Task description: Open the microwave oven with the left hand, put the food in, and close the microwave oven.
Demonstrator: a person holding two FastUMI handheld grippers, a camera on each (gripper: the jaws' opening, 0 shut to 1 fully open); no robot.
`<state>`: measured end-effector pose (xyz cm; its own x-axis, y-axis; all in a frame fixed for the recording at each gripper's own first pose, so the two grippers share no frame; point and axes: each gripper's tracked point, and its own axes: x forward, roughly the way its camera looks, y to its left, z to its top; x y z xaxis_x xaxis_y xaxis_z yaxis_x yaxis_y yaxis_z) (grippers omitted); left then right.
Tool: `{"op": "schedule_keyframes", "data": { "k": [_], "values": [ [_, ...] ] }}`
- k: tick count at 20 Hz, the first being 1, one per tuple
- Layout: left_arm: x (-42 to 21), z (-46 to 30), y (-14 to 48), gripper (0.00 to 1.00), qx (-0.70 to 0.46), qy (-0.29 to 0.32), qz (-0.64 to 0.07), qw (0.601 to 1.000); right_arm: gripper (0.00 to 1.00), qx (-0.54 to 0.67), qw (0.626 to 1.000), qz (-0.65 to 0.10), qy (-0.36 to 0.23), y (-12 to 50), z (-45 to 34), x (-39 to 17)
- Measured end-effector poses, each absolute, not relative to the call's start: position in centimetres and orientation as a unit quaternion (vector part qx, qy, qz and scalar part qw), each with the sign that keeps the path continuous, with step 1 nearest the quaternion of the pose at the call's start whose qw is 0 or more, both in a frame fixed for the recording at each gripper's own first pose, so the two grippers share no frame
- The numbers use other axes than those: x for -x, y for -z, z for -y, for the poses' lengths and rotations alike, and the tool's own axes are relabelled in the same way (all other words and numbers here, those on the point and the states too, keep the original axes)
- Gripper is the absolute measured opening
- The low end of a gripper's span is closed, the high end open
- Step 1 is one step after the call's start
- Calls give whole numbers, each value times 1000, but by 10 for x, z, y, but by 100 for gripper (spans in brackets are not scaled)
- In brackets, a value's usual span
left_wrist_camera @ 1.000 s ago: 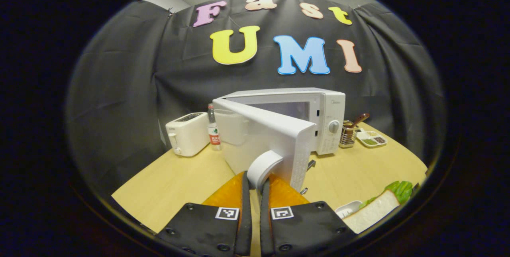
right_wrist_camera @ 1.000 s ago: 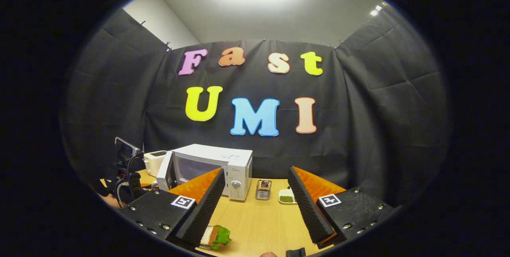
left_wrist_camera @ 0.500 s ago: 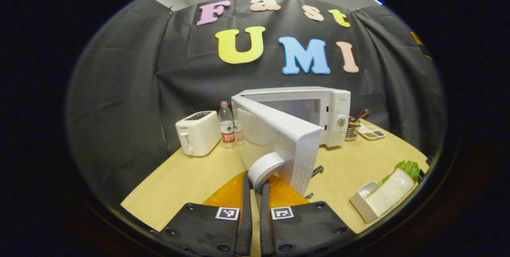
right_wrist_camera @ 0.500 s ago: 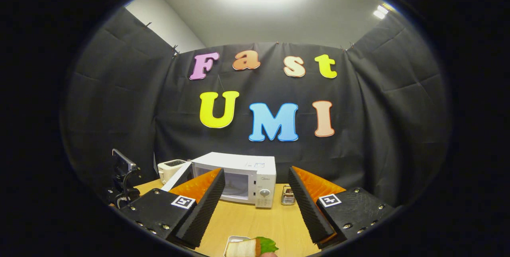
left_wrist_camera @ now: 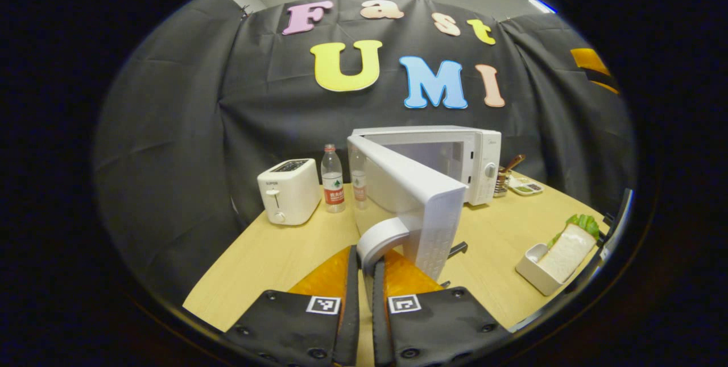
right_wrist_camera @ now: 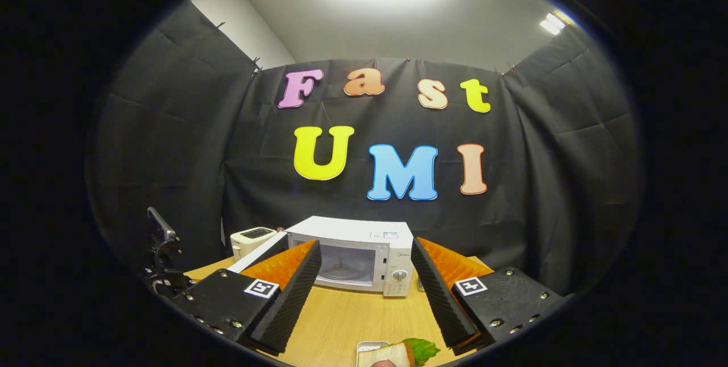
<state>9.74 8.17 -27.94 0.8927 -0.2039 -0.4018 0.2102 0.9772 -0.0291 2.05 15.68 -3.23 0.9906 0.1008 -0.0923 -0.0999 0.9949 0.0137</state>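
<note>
A white microwave (left_wrist_camera: 455, 156) stands at the back of the wooden table (left_wrist_camera: 273, 253), its door (left_wrist_camera: 418, 202) swung wide toward me. My left gripper (left_wrist_camera: 365, 259) is shut on the door's curved white handle (left_wrist_camera: 378, 239). In the right gripper view the microwave (right_wrist_camera: 364, 253) shows its open cavity with the turntable inside. My right gripper (right_wrist_camera: 364, 267) hangs open above the table with nothing between its fingers. The food, a sandwich with lettuce (left_wrist_camera: 569, 239) in a small white tray (left_wrist_camera: 534, 276), lies at the right; the sandwich (right_wrist_camera: 401, 353) also sits just below my right gripper.
A white toaster (left_wrist_camera: 287, 190) and two water bottles (left_wrist_camera: 333, 179) stand left of the microwave. A utensil holder (left_wrist_camera: 503, 179) and a small condiment dish (left_wrist_camera: 526, 186) sit to its right. The other gripper's dark rig (right_wrist_camera: 162, 264) shows at far left.
The microwave door has swung further open, pulled by my left gripper. My right gripper has shifted left so the microwave now sits between its fingers, and the sandwich has moved toward centre below it.
</note>
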Motion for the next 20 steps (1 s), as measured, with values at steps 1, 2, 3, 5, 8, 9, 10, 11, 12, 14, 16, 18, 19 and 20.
{"op": "schedule_keyframes", "data": {
  "k": [1,2,3,5,8,9,10,11,12,14,16,18,19,20],
  "values": [
    [-93,-90,278,23,-2,100,-211,972,97,-3,998,-47,-52,33,-158,-22],
    [-93,-96,280,27,3,91,-215,972,97,0,997,-46,-55,32,-157,-24],
    [-90,-99,279,43,7,84,-219,972,97,1,997,-44,-60,31,-156,-27],
    [-78,-107,271,69,3,60,-211,976,97,0,997,-44,-70,31,-149,-33],
    [-55,-111,243,90,5,23,-192,981,97,-10,994,-60,-89,40,-133,-44],
    [-47,-112,228,90,7,12,-180,983,97,-12,993,-66,-96,42,-127,-48],
    [-40,-112,210,87,8,1,-165,986,97,-15,992,-71,-102,45,-118,-51],
    [-34,-110,191,89,10,-9,-153,988,97,-18,991,-79,-107,51,-110,-54],
    [-30,-110,172,92,12,-19,-139,990,97,-22,989,-88,-113,57,-103,-57],
    [-24,-103,133,93,15,-30,-107,994,97,-30,986,-113,-122,75,-88,-61],
    [-22,-94,103,93,17,-40,-83,996,97,-47,980,-145,-129,95,-74,-64],
    [-19,-82,74,93,17,-46,-62,997,97,-70,970,-183,-143,118,-67,-63],
    [-19,-76,60,93,16,-49,-51,997,97,-82,964,-205,-150,131,-62,-61],
    [-16,-70,48,93,14,-51,-39,998,97,-94,956,-227,-158,144,-60,-58]
  ]
}}
